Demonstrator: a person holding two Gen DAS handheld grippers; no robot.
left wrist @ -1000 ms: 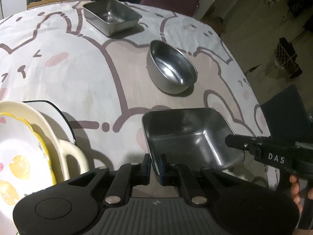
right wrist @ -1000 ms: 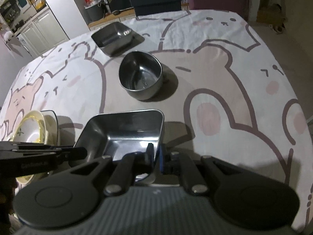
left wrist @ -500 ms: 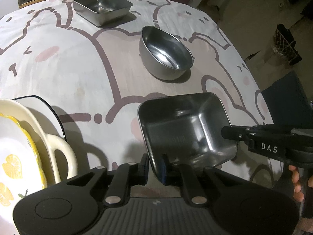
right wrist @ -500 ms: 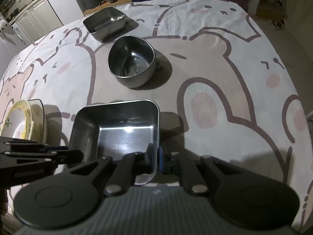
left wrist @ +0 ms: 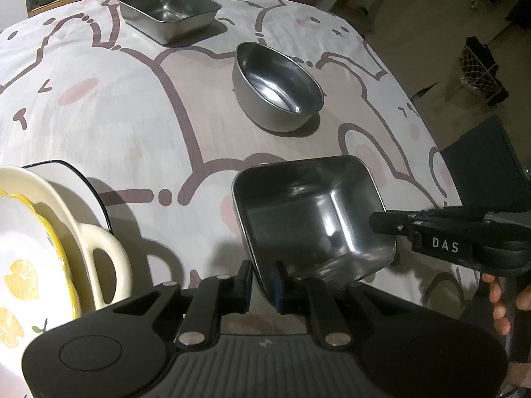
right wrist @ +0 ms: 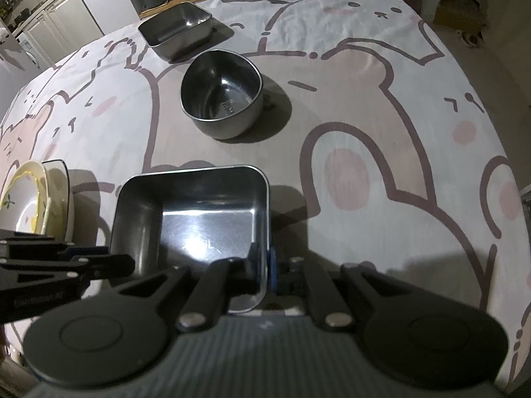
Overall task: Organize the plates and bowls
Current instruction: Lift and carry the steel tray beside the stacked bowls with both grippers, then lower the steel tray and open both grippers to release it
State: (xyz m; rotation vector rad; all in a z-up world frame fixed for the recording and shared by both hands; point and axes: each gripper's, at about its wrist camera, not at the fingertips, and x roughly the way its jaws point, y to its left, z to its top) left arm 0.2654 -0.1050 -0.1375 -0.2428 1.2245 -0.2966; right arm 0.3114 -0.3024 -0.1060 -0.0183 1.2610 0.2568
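Right claw (right wrist: 262,265) clamping square steel dish (right wrist: 195,219) rim

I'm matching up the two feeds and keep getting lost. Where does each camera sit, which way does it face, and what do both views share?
Left wrist: on the left gripper, tilted down at the square steel tray; the right gripper and fingers enter at right.
Right wrist: on the right gripper, tilted down over the same tray, clamped on its rim; the left gripper enters at left.
Shared: tray, round steel bowl, far steel tray, stacked ceramic dishes.
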